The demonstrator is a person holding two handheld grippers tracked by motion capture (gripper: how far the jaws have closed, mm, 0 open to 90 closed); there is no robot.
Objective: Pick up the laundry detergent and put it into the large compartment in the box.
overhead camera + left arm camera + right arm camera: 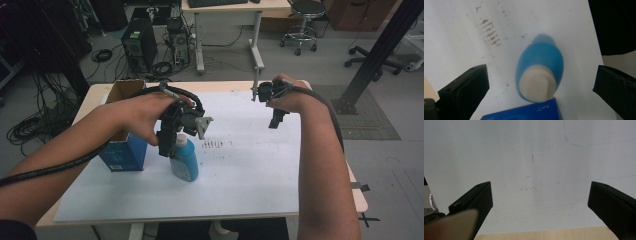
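left gripper (541,82) poised directly above the upright blue bottle (184,159), jaws spread wide and touching nothing, the bottle standing on the white sheet (250,165) just beside the blue box (122,150); right gripper (540,202), jaws likewise apart and empty, well away from the bottle; grasp apparently not yet made.

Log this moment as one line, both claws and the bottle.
left claw: open, above upright blue plastic bottle with white cap | right claw: open, over white paper sheet, holding nothing | blue cardboard box: beside bottle
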